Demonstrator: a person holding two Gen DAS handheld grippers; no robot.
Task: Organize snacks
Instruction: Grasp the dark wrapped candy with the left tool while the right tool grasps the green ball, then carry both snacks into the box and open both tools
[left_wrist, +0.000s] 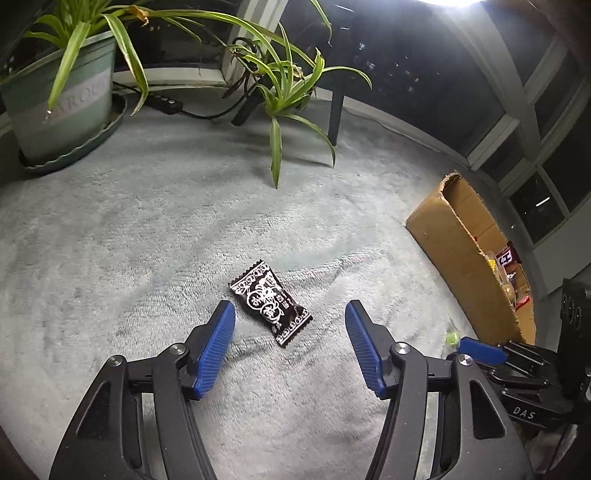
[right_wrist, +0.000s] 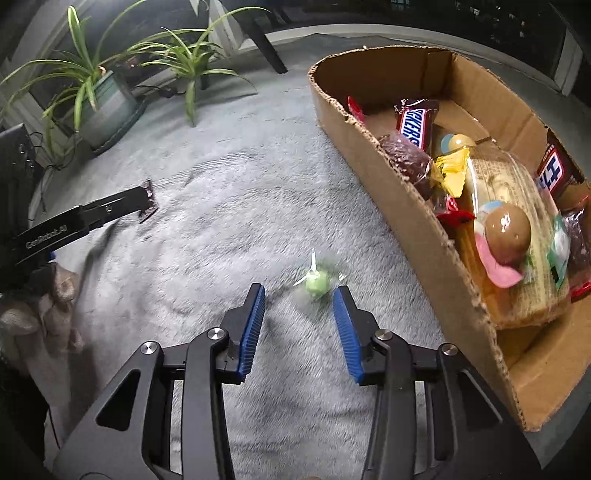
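Both grippers are hanging spread: left gripper (left_wrist: 290, 321) over the black packet (left_wrist: 271, 302), right gripper (right_wrist: 299, 306) nearing the green candy (right_wrist: 317, 283) beside the cardboard box (right_wrist: 373, 147). I'd be centering each snack before squeezing.

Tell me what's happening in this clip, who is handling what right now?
A person holding two grippers is clearing loose snacks off a grey cloth into a cardboard box already full of sweets. The left gripper hovers with jaws open around a black-and-white wrapped candy, not yet gripping. The right gripper is open too, lined up on a small green wrapped candy beside the box. Both sweets lie on the cloth.
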